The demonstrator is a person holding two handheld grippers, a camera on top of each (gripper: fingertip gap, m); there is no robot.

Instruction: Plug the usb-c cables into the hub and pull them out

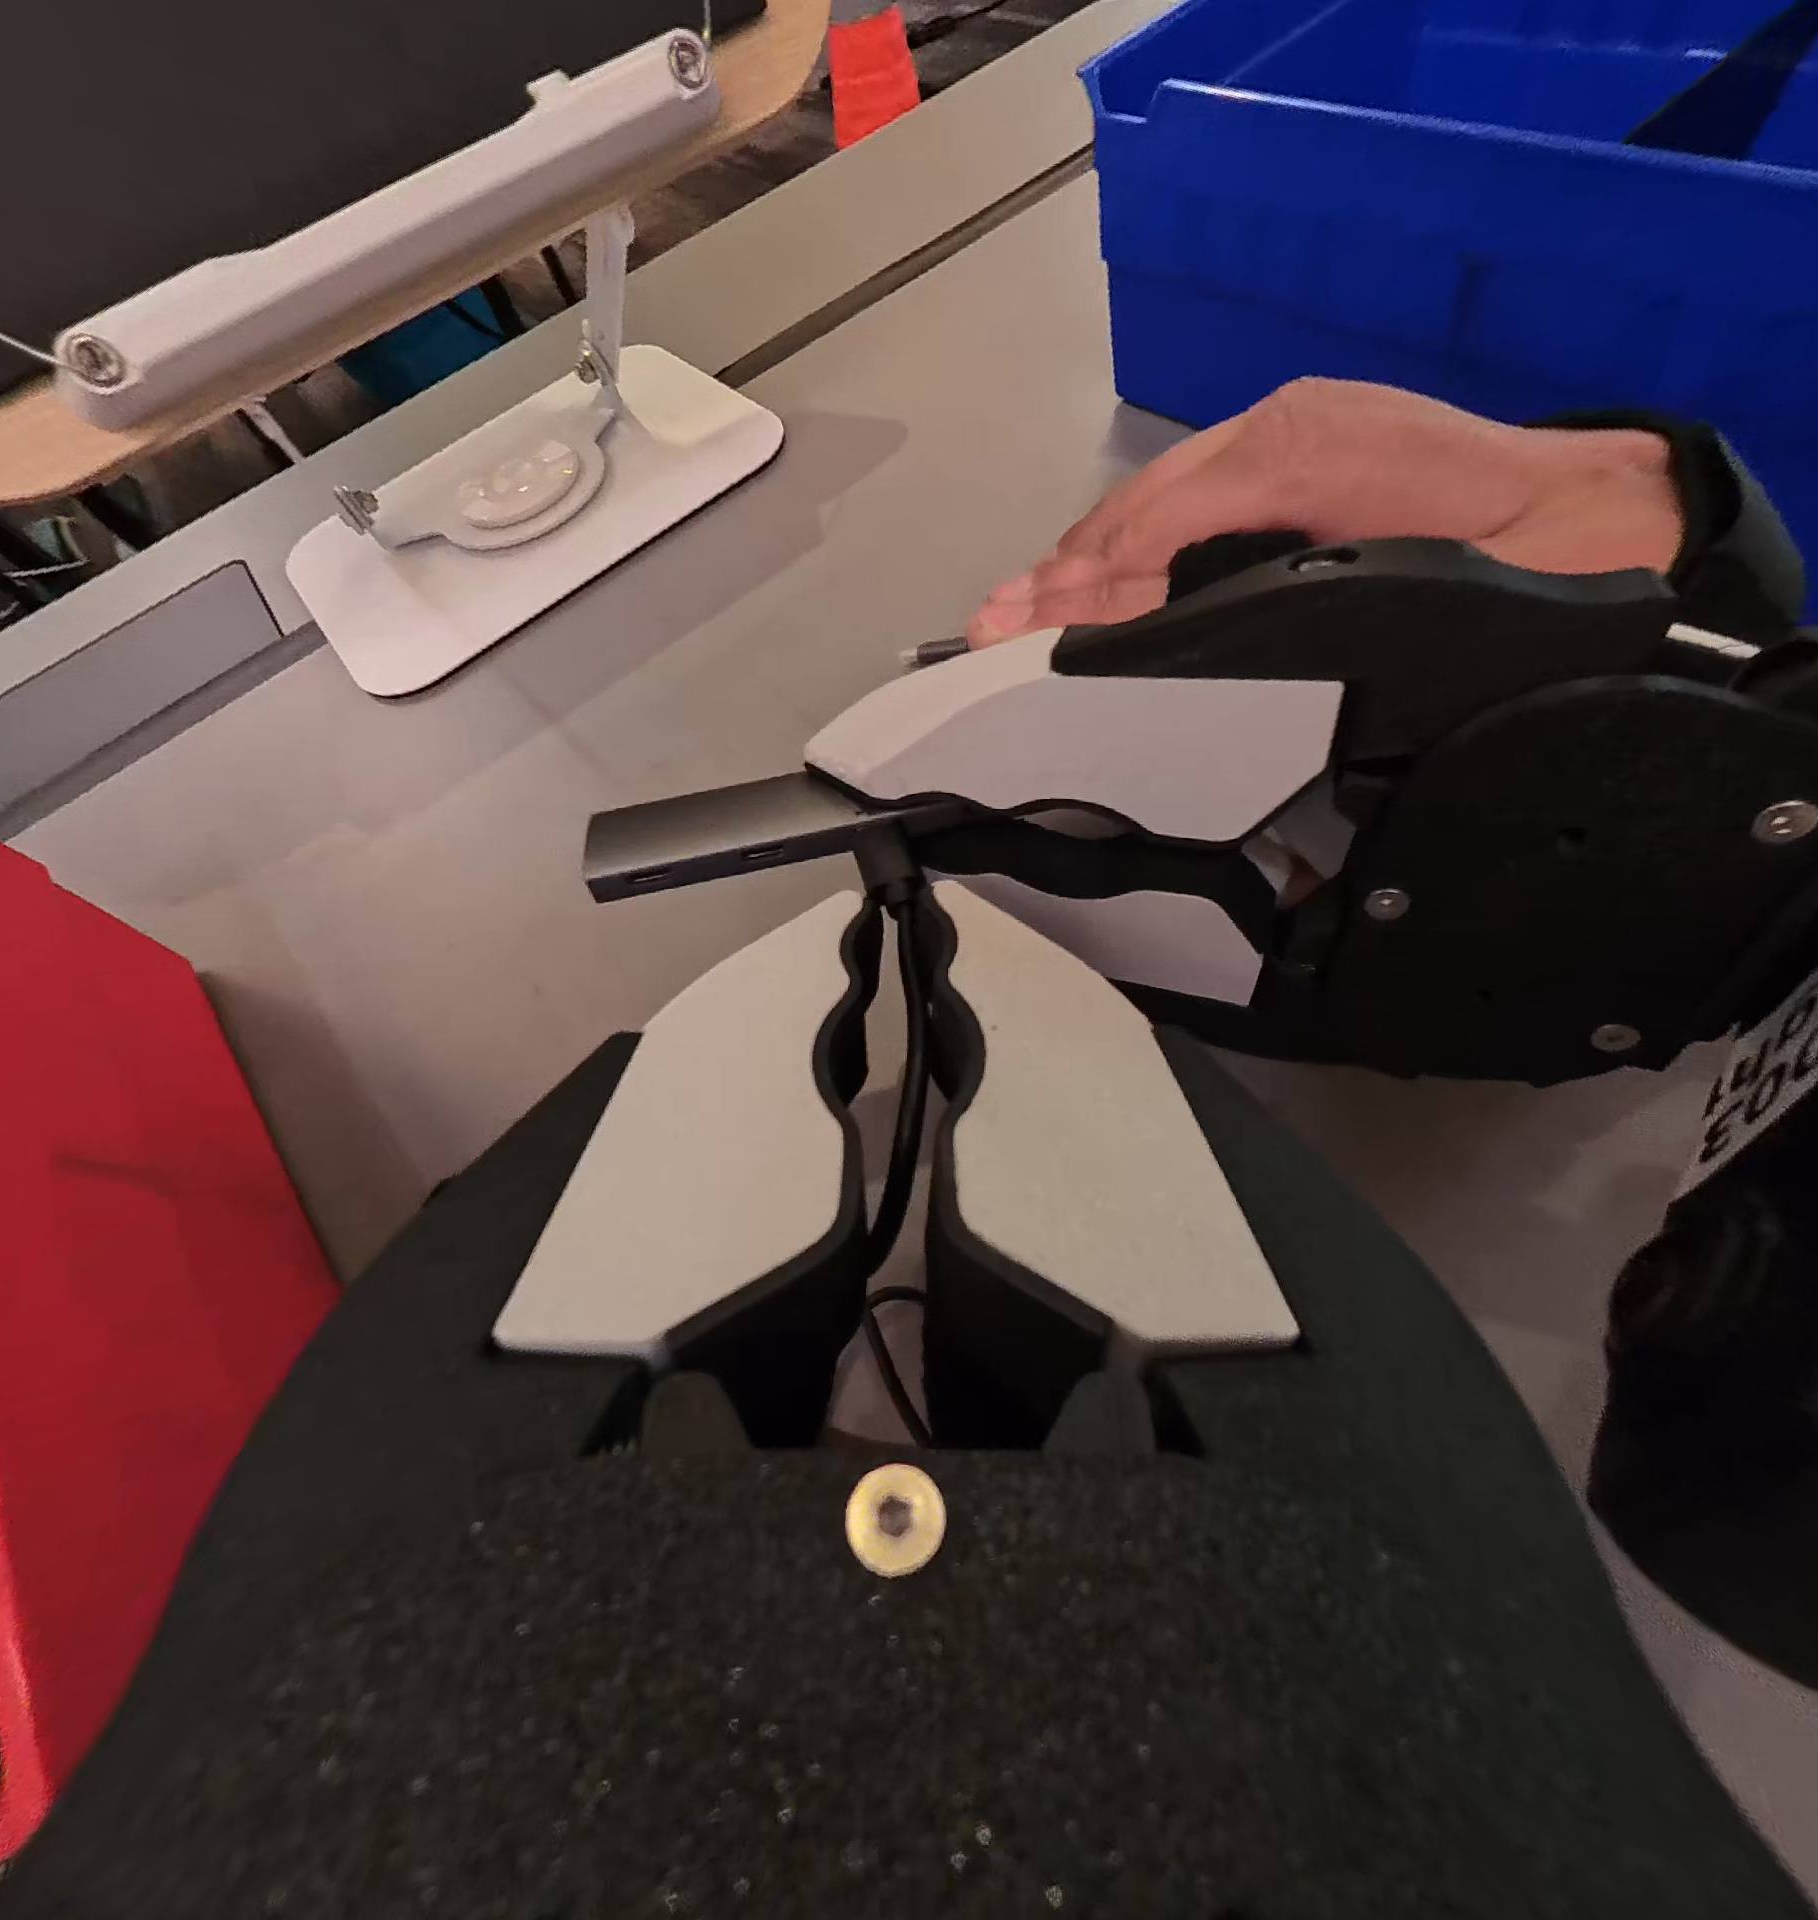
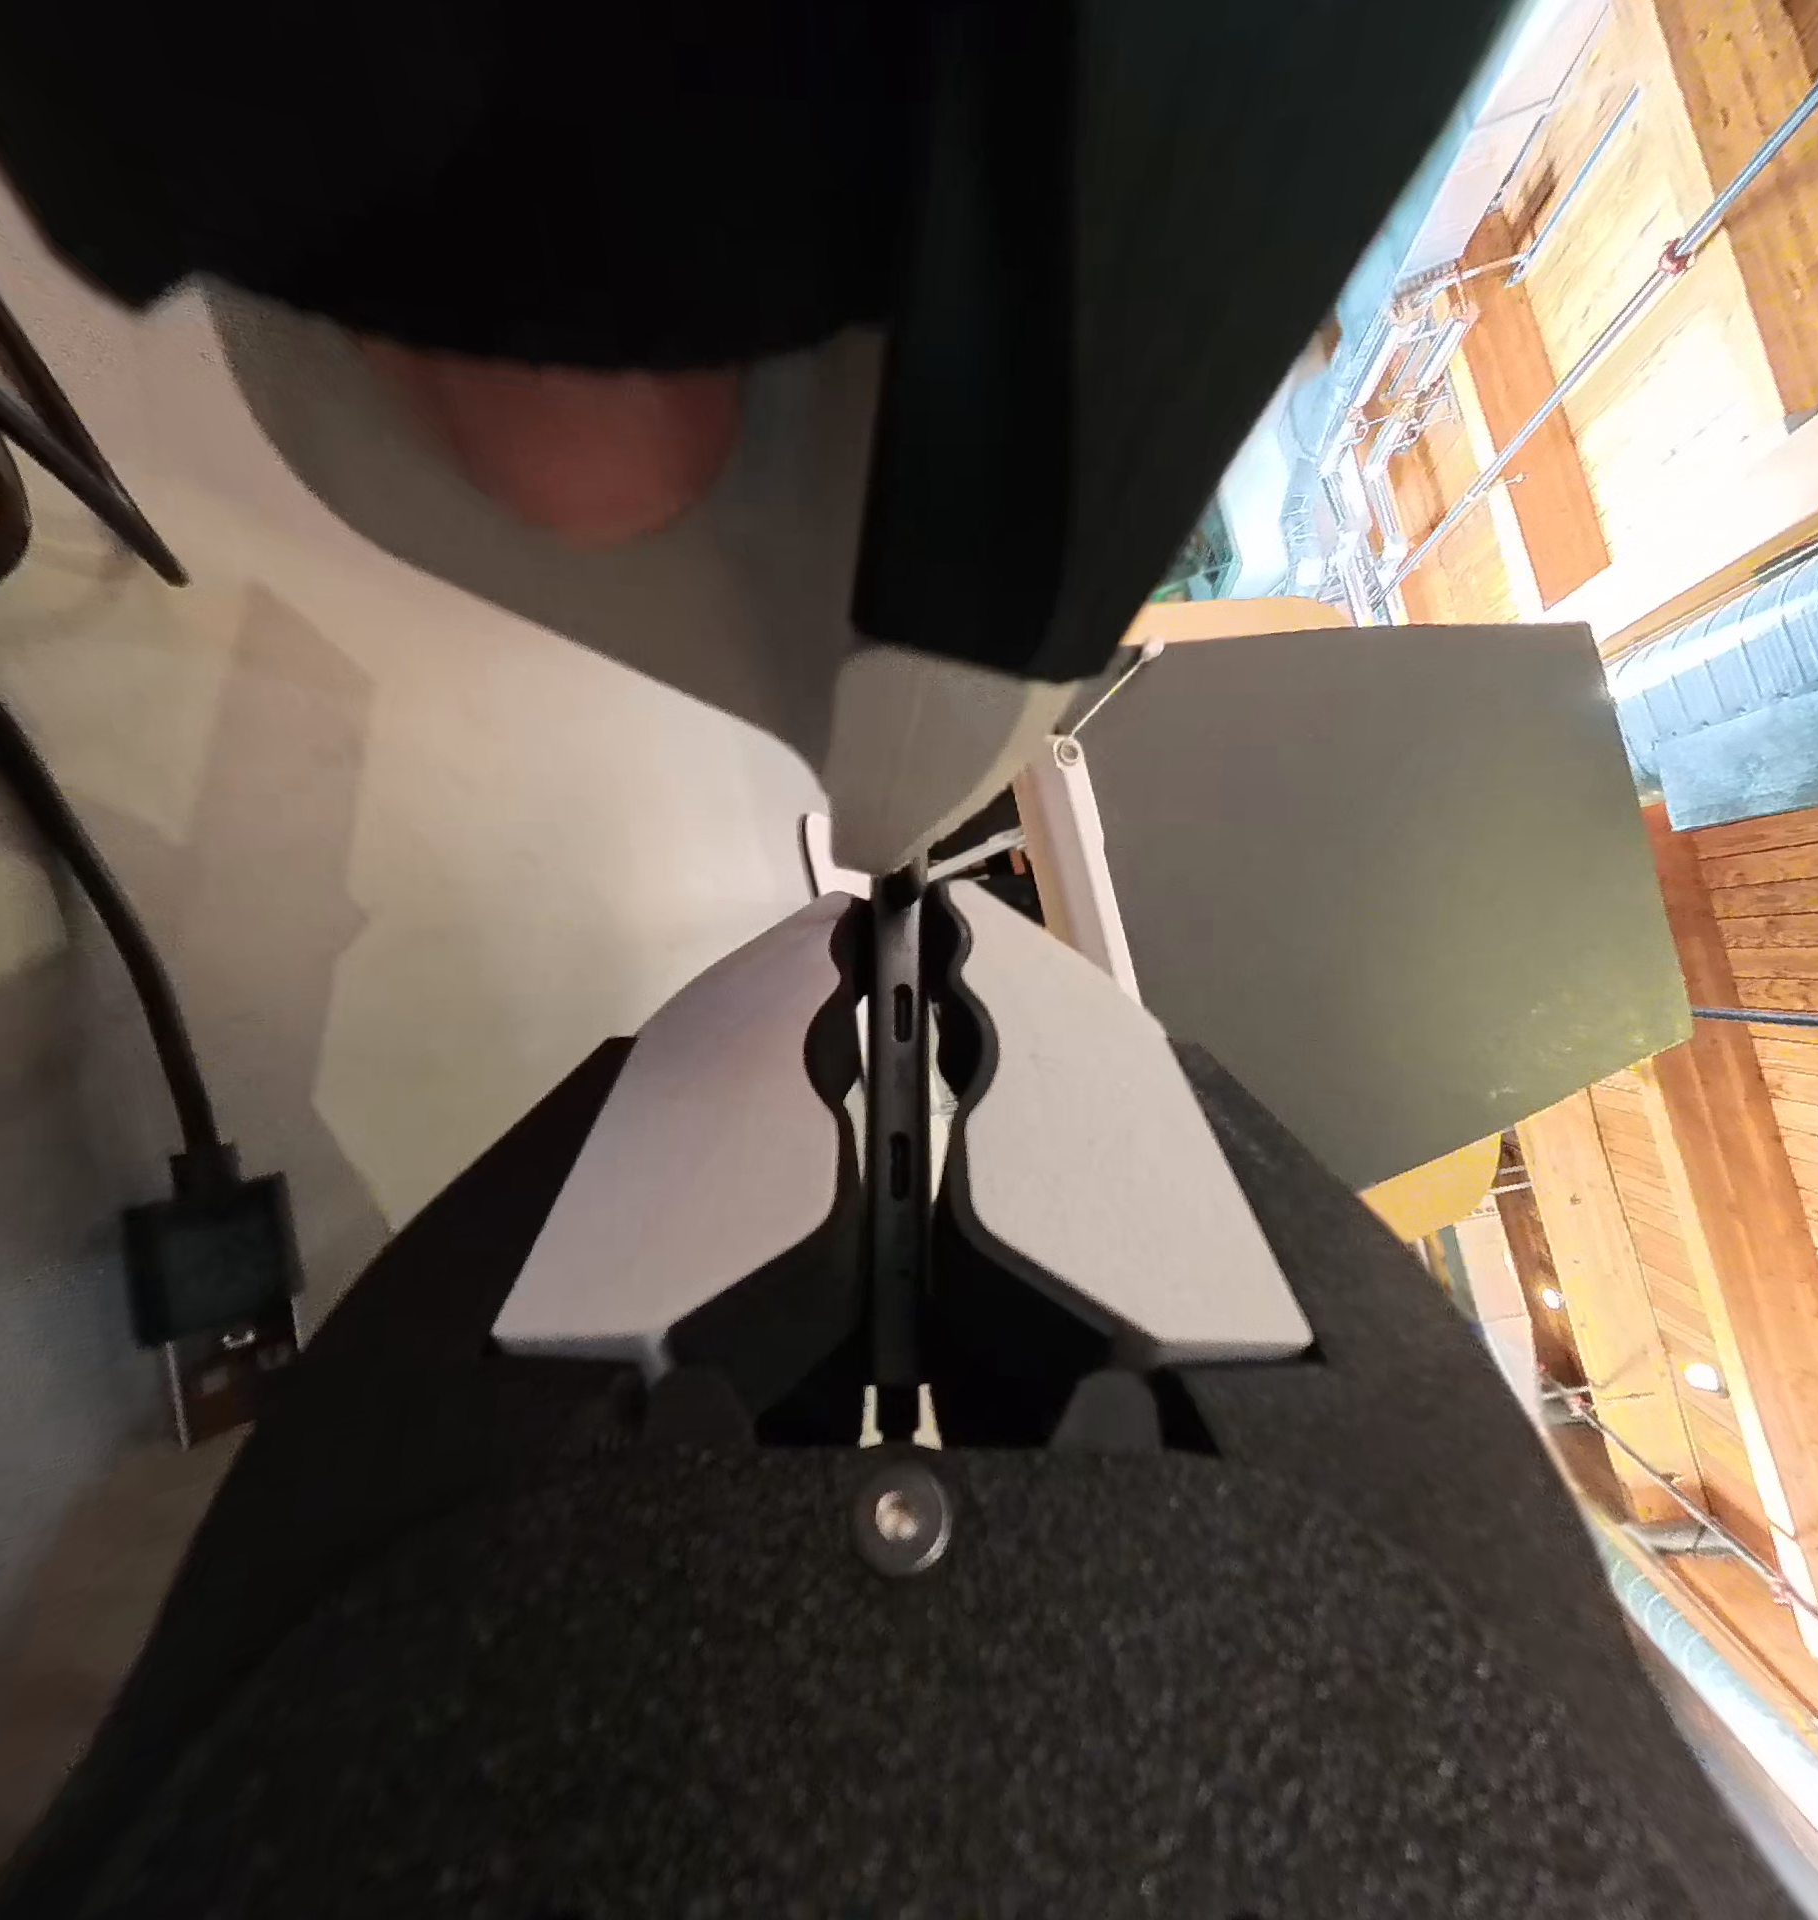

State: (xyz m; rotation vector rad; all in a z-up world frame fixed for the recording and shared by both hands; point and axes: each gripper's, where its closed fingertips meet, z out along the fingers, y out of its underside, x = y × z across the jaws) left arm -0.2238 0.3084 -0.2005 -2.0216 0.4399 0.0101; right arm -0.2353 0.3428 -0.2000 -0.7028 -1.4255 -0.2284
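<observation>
Your left gripper (image 1: pixel 897 909) points forward with its 2 fingers nearly closed around a black cable (image 1: pixel 910 1049). Your right gripper (image 1: pixel 832 790) comes in from the right, turned sideways, jaws clamped on the hub (image 1: pixel 707 836), your hand (image 1: pixel 1300 488) resting on top.

Red box (image 1: pixel 105 1195) left, blue bin (image 1: pixel 1456 260) behind; open table (image 1: pixel 469 831) between

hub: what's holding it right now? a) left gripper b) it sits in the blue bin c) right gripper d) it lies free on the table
c: the right gripper is shut on the hub, lifted off the table, while the left gripper pinches the cable plugged into it.
</observation>
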